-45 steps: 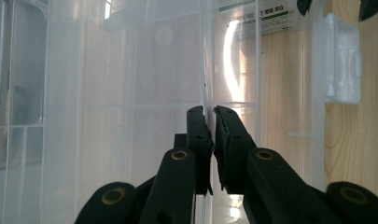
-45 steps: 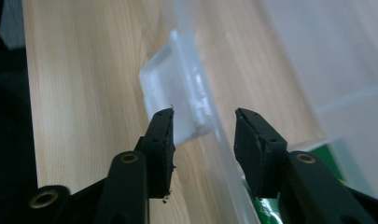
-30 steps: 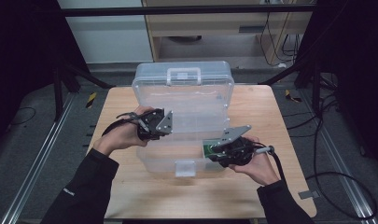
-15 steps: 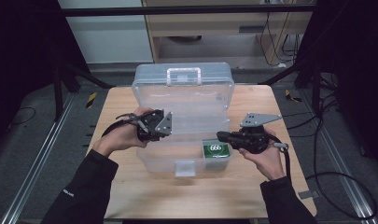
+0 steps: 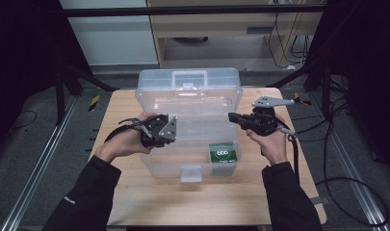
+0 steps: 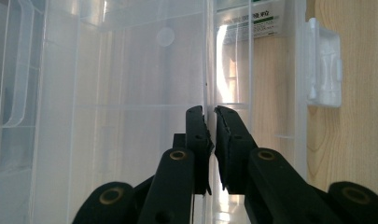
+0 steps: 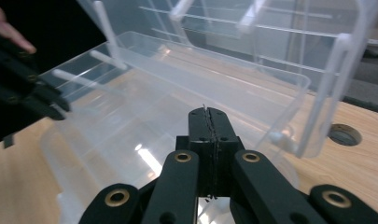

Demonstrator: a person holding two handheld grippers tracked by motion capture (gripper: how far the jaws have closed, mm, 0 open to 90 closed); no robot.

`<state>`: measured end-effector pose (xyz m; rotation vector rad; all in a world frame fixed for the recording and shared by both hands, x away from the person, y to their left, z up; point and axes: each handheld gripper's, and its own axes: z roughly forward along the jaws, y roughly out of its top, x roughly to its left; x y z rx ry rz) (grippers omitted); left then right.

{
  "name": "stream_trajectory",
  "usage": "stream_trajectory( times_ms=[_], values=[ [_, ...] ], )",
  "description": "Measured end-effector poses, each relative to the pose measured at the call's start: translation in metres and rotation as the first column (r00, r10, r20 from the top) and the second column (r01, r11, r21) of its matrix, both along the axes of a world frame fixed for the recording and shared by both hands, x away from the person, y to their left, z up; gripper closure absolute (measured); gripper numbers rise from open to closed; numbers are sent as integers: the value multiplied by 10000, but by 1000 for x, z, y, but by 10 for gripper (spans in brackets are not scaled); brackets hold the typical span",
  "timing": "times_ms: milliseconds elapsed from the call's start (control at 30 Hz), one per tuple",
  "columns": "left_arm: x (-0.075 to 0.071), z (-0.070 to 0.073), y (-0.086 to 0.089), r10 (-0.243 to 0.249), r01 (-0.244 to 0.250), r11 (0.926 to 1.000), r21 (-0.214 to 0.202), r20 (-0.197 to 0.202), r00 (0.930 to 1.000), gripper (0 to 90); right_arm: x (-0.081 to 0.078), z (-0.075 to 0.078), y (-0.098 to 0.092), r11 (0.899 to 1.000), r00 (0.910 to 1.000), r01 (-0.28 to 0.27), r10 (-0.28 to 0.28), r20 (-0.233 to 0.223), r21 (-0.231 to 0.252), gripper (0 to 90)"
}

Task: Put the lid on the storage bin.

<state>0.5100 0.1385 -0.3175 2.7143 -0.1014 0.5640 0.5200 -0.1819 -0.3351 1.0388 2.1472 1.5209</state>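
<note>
High view: left hand-held gripper [image 5: 169,129] clamps the clear box [image 5: 156,98] wall, right hand-held gripper [image 5: 232,117] is closed empty, green packet [image 5: 222,153] inside; hold box steady.

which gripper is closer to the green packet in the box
Right. The right gripper hovers over the box's right edge, just behind and above the green packet. The left gripper is clamped on the clear box wall at its left side, farther away.

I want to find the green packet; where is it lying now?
In the high view the green packet lies inside the clear plastic box, in its front right corner, just right of the front latch and below the right gripper.
</note>
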Motion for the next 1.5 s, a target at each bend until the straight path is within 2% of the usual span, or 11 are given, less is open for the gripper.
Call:
stream_trajectory(
  times_ms=[67,367,867,1033,1133,1233,1333,1400,1500],
  values=[
    [0,0,0,6,-6,10000,-5,1,10000,830,6,-2,-1,9998,9998,206,-206,-68,-63,900],
    [-1,-1,1,37,-37,10000,-76,-80,10000,829,19,-4,-14,9963,9963,825,-818,-270,254,900],
    [-3,-4,3,3,-9,9998,-206,-304,9995,830,24,-4,-17,9930,9933,1127,-1117,-303,360,900],
    [-4,-6,3,-59,49,9997,-222,-449,9990,829,24,-3,-18,9928,9933,1122,-1109,-313,424,900],
    [-4,-7,3,-88,79,9997,-231,-388,9992,826,23,-4,-18,9934,9940,1061,-1048,-326,433,900],
    [-3,-7,5,55,-74,9990,-442,-441,9990,793,21,-5,-19,9933,9941,1041,-1023,-368,509,900],
    [-3,-5,10,177,-232,9946,-1013,-548,9983,731,20,-7,-19,9939,9943,1009,-992,-399,435,893],
    [-3,-3,12,335,-446,9870,-1546,-738,9967,679,19,-8,-19,9943,9943,988,-970,-446,402,882],
    [-3,-3,14,481,-675,9762,-2061,-979,9940,600,18,-9,-18,9947,9945,965,-950,-441,347,872]
  ],
)
